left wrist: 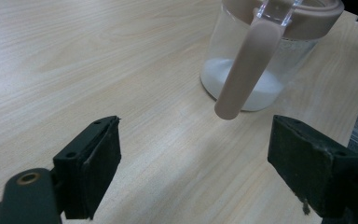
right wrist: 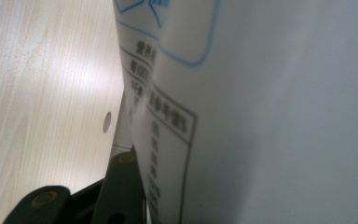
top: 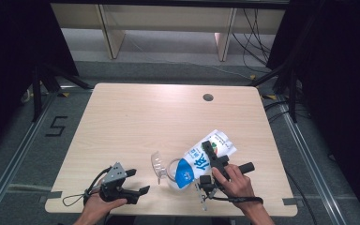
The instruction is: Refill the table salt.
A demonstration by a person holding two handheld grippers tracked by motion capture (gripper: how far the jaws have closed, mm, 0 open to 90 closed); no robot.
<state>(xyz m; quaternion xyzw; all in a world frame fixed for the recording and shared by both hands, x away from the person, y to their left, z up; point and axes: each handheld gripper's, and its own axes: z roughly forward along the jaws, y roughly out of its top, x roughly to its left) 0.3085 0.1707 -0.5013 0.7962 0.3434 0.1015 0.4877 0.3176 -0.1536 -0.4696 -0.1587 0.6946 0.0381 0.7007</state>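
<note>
Black left gripper point(top: 138, 182): one; fingers point(left wrist: 91, 168) wide apart, empty, near edge, just short of the jug handle.
Right gripper point(top: 212, 157): one; fingers clamped on the carton.
Carton point(top: 205, 156): one, blue-white, tipped spout-down over the jug.
Jug point(left wrist: 261, 56): one, clear, white contents at bottom; lid point(top: 157, 164) flipped open.
Surface point(top: 136, 117): one, pale wood.
Risk: unsteadied jug may slide or tip; a tilted carton could slip and spill.

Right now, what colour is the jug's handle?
The jug's handle is a dusty pinkish-brown, matching its lid rim. It shows best in the left gripper view.
</note>
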